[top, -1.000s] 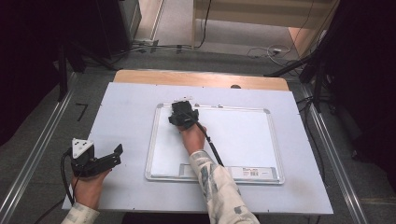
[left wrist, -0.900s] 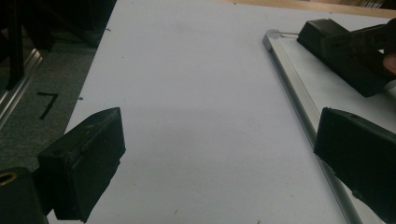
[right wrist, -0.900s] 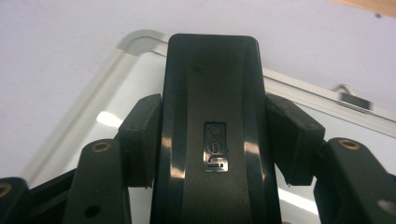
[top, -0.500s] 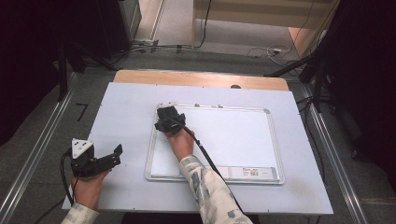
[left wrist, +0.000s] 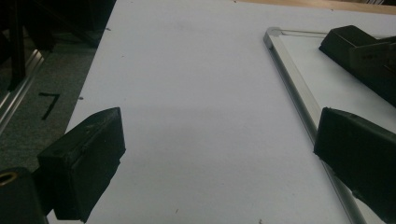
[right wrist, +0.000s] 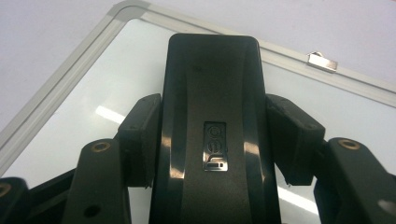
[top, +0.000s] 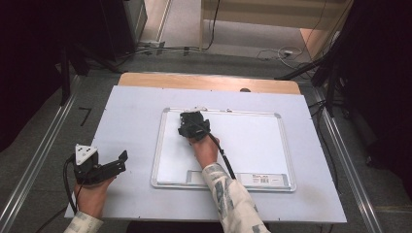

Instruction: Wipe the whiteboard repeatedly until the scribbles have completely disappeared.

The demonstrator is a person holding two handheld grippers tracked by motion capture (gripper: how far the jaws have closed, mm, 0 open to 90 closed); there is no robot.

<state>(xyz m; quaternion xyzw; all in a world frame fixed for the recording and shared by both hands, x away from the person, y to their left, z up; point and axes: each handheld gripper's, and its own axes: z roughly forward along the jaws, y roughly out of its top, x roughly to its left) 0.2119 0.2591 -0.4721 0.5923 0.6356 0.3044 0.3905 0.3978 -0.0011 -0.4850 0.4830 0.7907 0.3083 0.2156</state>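
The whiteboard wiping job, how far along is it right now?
Done: the metal-framed whiteboard looks clean, with no marks I can see. In hand: the right tongs are shut on the black plastic eraser block, pressed on the board near its top left corner. The left tongs rest open on the white table, idle. Left: probably just finishing that corner, then setting the eraser down.
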